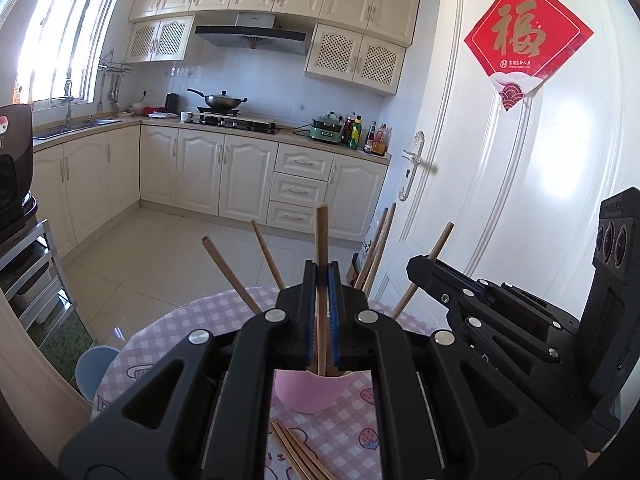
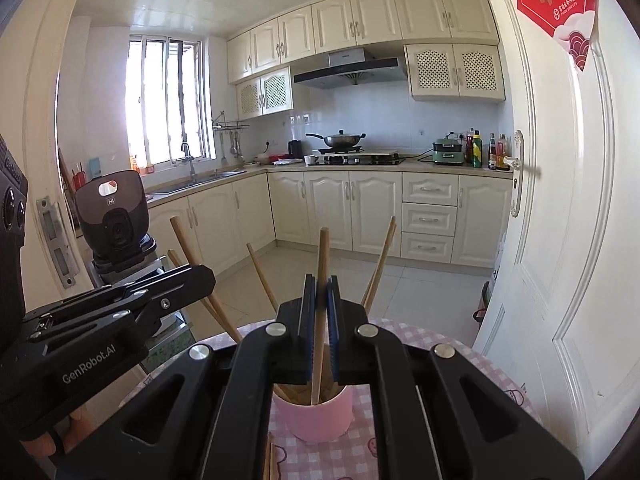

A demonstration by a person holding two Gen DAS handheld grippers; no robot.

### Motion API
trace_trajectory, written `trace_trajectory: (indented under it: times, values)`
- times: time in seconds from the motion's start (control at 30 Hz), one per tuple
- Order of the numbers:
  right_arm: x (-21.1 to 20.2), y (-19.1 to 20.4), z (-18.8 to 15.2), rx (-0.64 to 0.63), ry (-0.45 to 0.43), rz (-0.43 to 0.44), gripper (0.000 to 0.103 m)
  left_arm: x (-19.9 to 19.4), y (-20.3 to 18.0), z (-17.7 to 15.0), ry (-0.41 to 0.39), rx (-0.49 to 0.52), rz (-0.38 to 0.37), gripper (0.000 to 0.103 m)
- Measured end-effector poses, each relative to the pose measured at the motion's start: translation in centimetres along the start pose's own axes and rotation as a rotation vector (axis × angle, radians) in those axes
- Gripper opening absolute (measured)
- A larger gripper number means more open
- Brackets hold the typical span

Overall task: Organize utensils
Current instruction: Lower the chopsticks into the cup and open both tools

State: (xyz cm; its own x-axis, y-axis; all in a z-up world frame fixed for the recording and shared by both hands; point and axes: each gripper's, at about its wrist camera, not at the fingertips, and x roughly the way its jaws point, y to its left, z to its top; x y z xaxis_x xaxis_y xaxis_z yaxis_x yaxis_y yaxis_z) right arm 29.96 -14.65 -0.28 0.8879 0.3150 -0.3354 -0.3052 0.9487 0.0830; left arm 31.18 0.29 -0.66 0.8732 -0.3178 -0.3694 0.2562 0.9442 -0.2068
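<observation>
In the left wrist view the left gripper [image 1: 322, 276] sits at the lower centre of the frame, its blue pads clamped on a single wooden chopstick [image 1: 321, 240] that stands nearly upright, with its lower end already inside the pink cup [image 1: 312, 390]. The right gripper [image 1: 420, 270] shows at the right of that frame, pinching another chopstick [image 1: 440, 240] that slants up and to the right. The right wrist view confirms it: the right gripper [image 2: 321, 284] is pressed together on a chopstick [image 2: 322, 256] whose foot reaches into the same pink cup [image 2: 314, 414].

Each stick is gripped along its middle and kept close to vertical, probably so it can be steered down into the narrow mouth without snagging the ones already standing there. Those fan outward against the rim, leaving the centre free, which seems to be why both held sticks aim there.

The cup stands on the pink checked surface [image 1: 344, 432], just behind a small bundle of loose chopsticks [image 1: 296, 454] at the bottom of the frame, near enough for short trips. That bundle suggests the sorting is partly done.
</observation>
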Motion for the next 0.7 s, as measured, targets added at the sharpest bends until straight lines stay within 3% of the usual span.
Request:
trace_trajectory:
  times: [0.4, 0.7]
  values:
    - [0.2, -0.2, -1.1, 0.003, 0.041, 0.005, 0.004, 1.0, -0.1, -1.4, 0.071, 0.022, 0.018, 0.006]
    - [0.0, -0.1, -1.1, 0.005, 0.052, 0.01, 0.005, 0.9, 0.0, -1.6, 0.074, 0.006, 0.022, 0.006]
